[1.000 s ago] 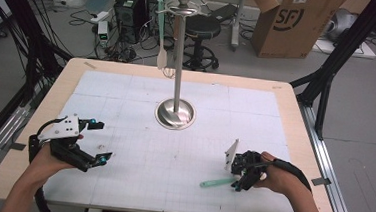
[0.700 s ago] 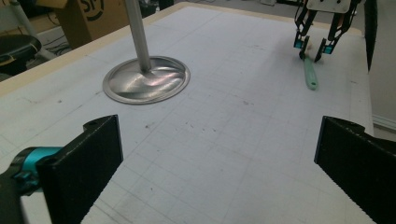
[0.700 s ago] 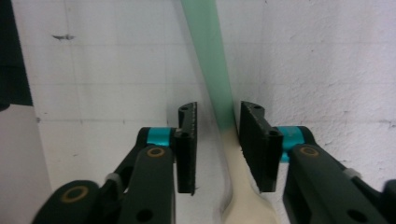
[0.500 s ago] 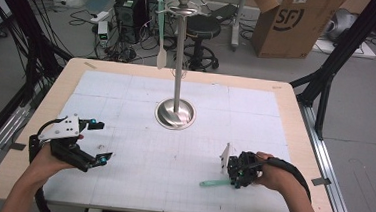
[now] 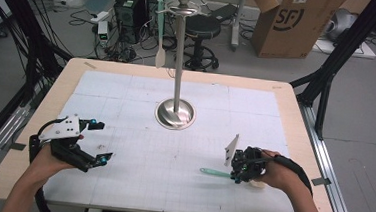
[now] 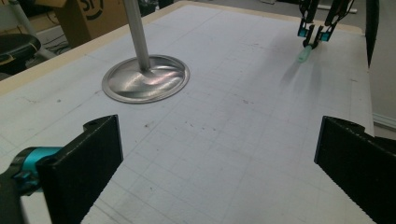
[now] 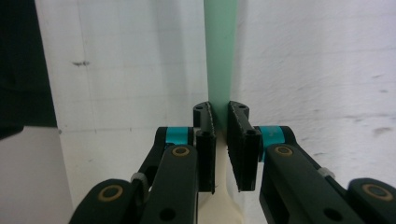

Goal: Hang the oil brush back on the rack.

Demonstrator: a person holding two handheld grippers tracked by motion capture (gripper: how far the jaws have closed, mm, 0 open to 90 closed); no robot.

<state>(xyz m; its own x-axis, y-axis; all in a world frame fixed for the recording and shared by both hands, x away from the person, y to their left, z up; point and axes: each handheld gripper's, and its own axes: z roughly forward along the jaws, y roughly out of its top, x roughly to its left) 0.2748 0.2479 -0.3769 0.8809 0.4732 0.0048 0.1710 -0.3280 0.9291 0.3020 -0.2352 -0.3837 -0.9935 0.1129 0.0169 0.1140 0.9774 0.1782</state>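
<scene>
A spatula with a mint-green handle (image 5: 215, 172) and a cream head (image 5: 256, 184) lies on the white gridded mat near the front right. My right gripper (image 5: 236, 172) is shut on its handle. In the right gripper view the two pads (image 7: 220, 109) pinch the green handle (image 7: 219, 56), and the cream head (image 7: 224, 207) lies under the jaws. My left gripper (image 5: 102, 141) hovers at the front left, open and holding nothing. Its own view (image 6: 217, 140) shows wide-apart jaws over bare mat, and the right gripper (image 6: 317, 33) far off on the green handle (image 6: 304, 55).
A steel stand (image 5: 179, 60) on a round base (image 5: 175, 113) rises at the middle back of the mat. A second spatula (image 5: 161, 34) hangs from its top arm. The stand's base (image 6: 145, 84) also lies ahead of the left gripper. A cardboard box (image 5: 292, 23) stands beyond the table.
The right gripper has shifted slightly towards the spatula and its jaws have come together on the green handle. The left hand has stayed where it was.
</scene>
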